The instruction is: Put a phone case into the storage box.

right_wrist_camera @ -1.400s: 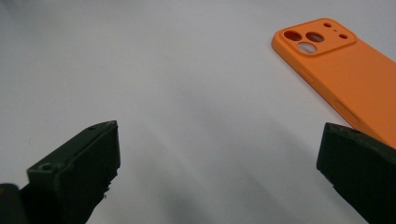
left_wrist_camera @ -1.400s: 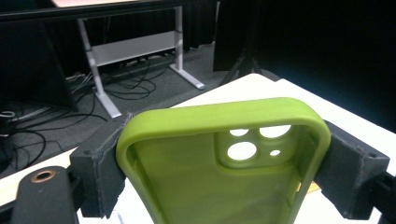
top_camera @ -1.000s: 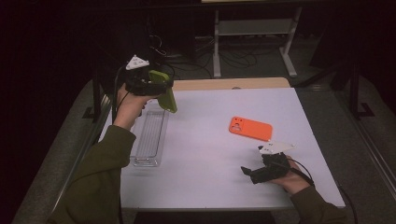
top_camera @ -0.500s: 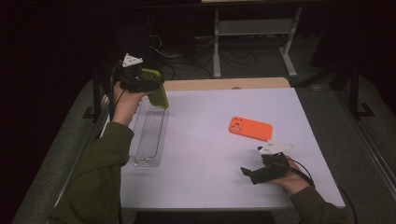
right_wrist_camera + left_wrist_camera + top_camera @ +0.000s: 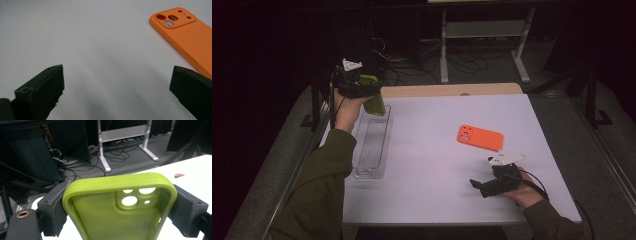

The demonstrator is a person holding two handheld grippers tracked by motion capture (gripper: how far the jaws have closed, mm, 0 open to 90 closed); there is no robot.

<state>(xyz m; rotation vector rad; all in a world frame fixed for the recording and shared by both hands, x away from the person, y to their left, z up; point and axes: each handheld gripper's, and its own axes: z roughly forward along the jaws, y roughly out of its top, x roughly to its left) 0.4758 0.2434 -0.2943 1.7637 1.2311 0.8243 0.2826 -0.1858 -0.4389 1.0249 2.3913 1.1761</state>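
The left gripper (image 5: 371,95) clamps the green phone case (image 5: 117,205) by its long edges between its fingers, likely so it drops flat into the clear tray (image 5: 373,142) below them. The right gripper (image 5: 478,186) rests on the tabletop (image 5: 427,150), fingers wide and empty, the orange phone case (image 5: 186,35) just beyond them.

— On the white tabletop (image 5: 437,165), toward the right?
— A flat orange silicone phone case (image 5: 480,137), lying back up, camera cut-outs at its left end; slightly slanted to the tabletop's edges.
— And along the left edge?
— A long clear plastic tray (image 5: 373,145) with a ribbed floor, set lengthwise; well apart from the orange case.
— At the far edge?
— A pale wooden strip (image 5: 452,89), butted against the white surface.
— Beyond that, in the dark?
— A white metal stand (image 5: 482,30) with a crossbar and two splayed feet on the grey floor (image 5: 557,90); black cables (image 5: 397,70) tangled just left of it.
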